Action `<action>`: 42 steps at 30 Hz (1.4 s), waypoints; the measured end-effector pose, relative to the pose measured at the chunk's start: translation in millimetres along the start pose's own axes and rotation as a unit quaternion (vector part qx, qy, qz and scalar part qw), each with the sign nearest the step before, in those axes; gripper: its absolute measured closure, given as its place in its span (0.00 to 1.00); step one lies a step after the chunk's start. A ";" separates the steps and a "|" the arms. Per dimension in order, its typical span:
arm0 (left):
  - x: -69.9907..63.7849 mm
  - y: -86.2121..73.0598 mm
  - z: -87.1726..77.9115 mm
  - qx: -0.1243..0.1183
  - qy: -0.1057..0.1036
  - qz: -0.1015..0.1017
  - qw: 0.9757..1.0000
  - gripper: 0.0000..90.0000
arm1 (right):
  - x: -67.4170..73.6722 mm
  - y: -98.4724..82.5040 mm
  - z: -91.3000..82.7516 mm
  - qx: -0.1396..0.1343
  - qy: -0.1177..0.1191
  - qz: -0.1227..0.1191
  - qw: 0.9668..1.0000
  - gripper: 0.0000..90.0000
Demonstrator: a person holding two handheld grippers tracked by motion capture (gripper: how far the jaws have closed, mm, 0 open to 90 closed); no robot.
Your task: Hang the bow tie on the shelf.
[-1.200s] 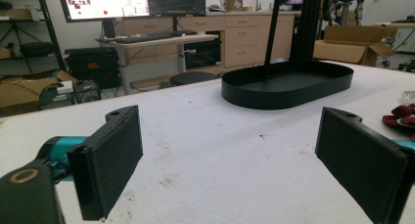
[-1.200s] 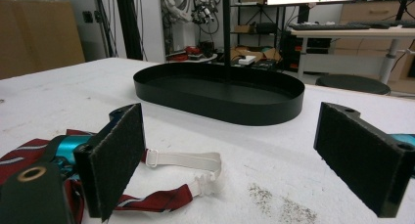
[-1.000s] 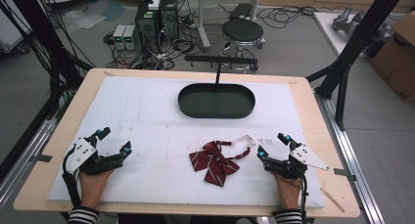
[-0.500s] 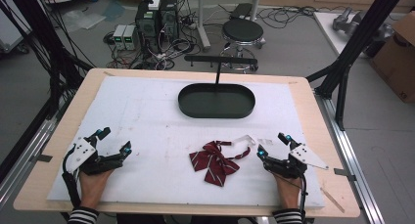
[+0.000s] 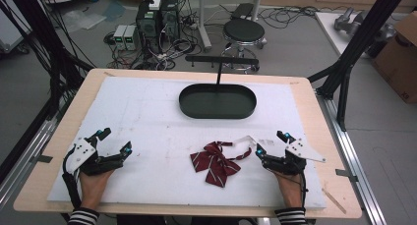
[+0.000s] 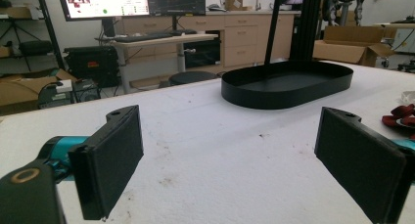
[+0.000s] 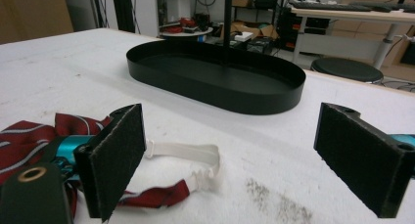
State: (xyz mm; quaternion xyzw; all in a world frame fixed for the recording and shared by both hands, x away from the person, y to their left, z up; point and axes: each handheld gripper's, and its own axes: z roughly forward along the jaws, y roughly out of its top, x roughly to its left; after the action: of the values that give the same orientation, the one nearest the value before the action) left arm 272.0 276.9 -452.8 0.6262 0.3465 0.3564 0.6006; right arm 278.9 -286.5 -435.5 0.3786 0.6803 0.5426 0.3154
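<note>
Lying on the white mat [image 5: 147, 122] are one striped bow tie [image 5: 216, 161] and one black oval tray [image 5: 217, 101]. Both the left gripper [image 5: 114, 142] and right gripper [image 5: 270, 143] are being held wide open, empty, flanking the tie.

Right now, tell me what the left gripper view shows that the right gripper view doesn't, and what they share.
The left gripper view alone shows a lit monitor on a desk with drawers behind the table, and just the red edge of the bow tie at the right border. The right gripper view alone shows the bow tie's striped red cloth and its white strap lying on the white table cover, close ahead of the open right gripper. Both show the black oval tray with its upright post, a round stool beyond the table, and a gripper with jaws wide apart; the left gripper holds nothing.
</note>
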 end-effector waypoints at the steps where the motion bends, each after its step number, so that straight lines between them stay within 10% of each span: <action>1: 0.0 -0.1 0.0 0.000 0.000 -0.001 1.000 0.12 | -0.9 9.6 2.9 0.012 0.009 0.001 1.000 0.12; 6: -0.1 0.0 0.0 0.000 0.001 -0.002 1.000 0.12 | -0.9 30.7 12.1 0.041 0.022 -0.022 0.999 0.12; 12: 0.1 0.0 -0.2 0.000 0.001 -0.002 1.000 0.12 | -1.3 53.5 30.3 0.110 0.051 -0.053 0.991 0.12; 15: 0.0 0.0 -0.2 0.001 0.001 -0.001 1.000 0.12 | -2.1 62.2 41.8 0.163 0.041 -0.080 0.983 0.12; 30: 0.0 0.0 0.2 0.001 0.002 -0.001 1.000 0.12 | -12.0 67.7 76.3 0.258 0.034 -0.062 0.963 0.17; 39: 0.0 0.0 0.2 0.001 0.001 -0.001 1.000 0.12 | -8.2 59.0 87.8 0.314 0.073 -0.087 0.943 0.32; 42: -0.2 0.0 0.2 0.001 0.002 -0.001 1.000 0.12 | -8.3 57.9 89.3 0.320 0.077 -0.079 0.941 0.35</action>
State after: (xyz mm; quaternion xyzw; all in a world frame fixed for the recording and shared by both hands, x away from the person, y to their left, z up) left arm 272.0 276.7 -452.9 0.6259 0.3484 0.3568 0.5996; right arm 368.2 -241.8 -397.8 0.3612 0.8680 0.2973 0.1665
